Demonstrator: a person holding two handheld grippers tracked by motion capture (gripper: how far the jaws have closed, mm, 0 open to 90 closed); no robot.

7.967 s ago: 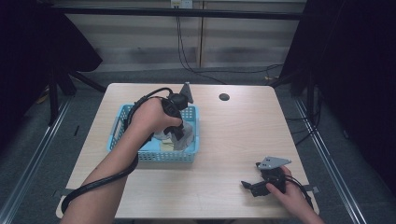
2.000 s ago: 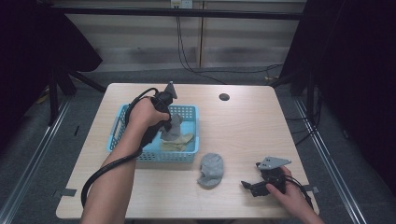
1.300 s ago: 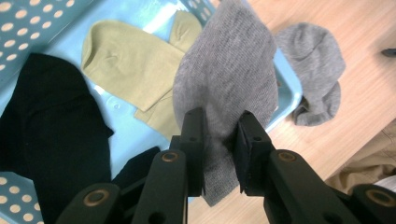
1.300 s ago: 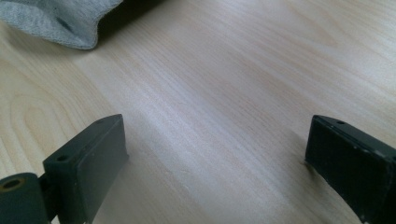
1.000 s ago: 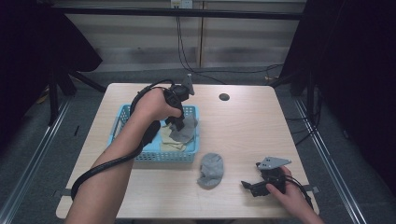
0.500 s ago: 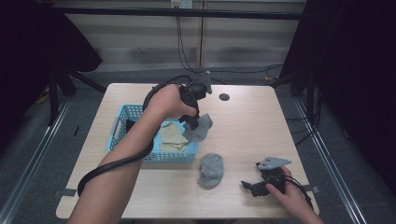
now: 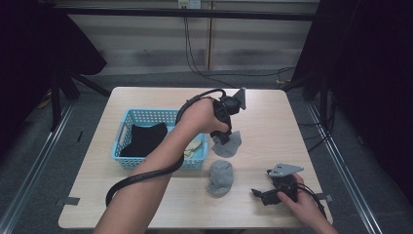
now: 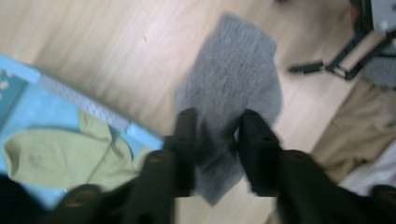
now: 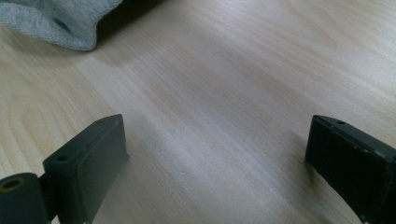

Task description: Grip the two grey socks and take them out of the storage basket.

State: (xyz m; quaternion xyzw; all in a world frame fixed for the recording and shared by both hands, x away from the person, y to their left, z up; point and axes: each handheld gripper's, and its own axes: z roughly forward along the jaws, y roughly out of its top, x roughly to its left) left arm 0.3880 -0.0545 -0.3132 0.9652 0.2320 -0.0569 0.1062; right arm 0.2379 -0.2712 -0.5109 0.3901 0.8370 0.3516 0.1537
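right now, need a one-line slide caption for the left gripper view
Left tongs, jaws just opening, straddle a grey sock beside the blue basket.

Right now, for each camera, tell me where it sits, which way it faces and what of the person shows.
High view: fixed above the person's side, facing forward and down on the table; both forearms, left gripper, right gripper.
Left gripper view: rides the left gripper, facing down past its parted jaws, which have just been opening, at the grey cloth between them beside the blue basket.
Right gripper view: rides the right gripper, low, facing along the tabletop; wide-open jaws.
Shared: high and left gripper views both show that grey cloth and the basket.
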